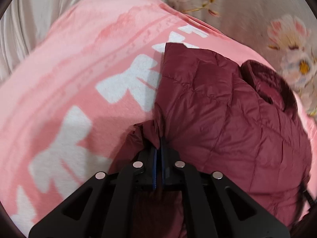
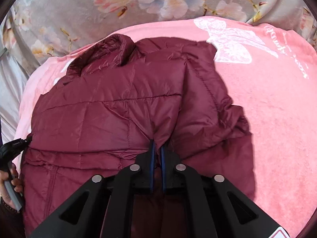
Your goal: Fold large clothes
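A dark red quilted puffer jacket point(image 1: 218, 109) lies on a pink blanket point(image 1: 79, 79), collar at the far end. It also shows in the right wrist view point(image 2: 118, 109). My left gripper point(image 1: 159, 144) is shut on the jacket's near left edge, fabric bunched between the blue pads. My right gripper point(image 2: 157, 144) is shut on a pinch of the jacket near its lower middle. The left gripper point(image 2: 23, 141) also shows at the jacket's left edge in the right wrist view, held by a hand. The jacket's near hem is hidden under both grippers.
The pink blanket point(image 2: 267, 109) has white bow and butterfly prints and covers a bed. A grey floral sheet point(image 2: 138, 6) lies beyond it. A pale pleated fabric point(image 1: 29, 19) hangs at the far left of the left wrist view.
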`<act>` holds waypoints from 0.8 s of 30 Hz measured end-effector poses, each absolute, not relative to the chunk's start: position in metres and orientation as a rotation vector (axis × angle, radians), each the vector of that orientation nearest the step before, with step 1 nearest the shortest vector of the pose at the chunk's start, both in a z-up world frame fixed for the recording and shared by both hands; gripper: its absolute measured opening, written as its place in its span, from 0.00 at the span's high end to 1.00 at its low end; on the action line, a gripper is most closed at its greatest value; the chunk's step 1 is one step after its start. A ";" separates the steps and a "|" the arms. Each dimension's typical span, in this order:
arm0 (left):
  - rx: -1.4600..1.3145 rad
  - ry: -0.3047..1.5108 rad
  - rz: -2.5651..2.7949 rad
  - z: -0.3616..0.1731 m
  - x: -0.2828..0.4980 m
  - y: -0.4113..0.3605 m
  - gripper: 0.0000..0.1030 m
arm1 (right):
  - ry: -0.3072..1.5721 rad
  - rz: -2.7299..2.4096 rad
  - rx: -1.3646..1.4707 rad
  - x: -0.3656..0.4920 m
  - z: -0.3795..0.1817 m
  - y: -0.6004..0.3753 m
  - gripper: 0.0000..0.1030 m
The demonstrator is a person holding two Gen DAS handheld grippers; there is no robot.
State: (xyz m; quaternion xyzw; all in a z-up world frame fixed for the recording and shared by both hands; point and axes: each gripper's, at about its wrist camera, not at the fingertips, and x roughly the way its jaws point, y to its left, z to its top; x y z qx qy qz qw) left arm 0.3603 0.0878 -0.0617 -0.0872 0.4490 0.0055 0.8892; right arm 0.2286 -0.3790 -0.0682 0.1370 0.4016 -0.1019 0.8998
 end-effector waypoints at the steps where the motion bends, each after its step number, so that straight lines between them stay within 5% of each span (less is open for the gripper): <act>1: -0.145 0.918 0.011 -0.053 0.354 0.088 0.90 | 0.822 -0.225 0.270 0.221 -0.062 -0.378 0.85; 4: -0.072 0.845 0.007 -0.019 0.336 0.091 0.70 | 0.758 -0.278 0.219 0.197 -0.034 -0.376 0.83; 10: -0.050 0.776 -0.057 0.033 0.365 0.055 0.65 | 0.675 -0.234 0.215 0.227 0.011 -0.362 0.83; 24: -0.019 0.941 -0.061 -0.063 0.391 0.015 0.65 | 0.855 -0.240 0.142 0.290 -0.067 -0.335 0.91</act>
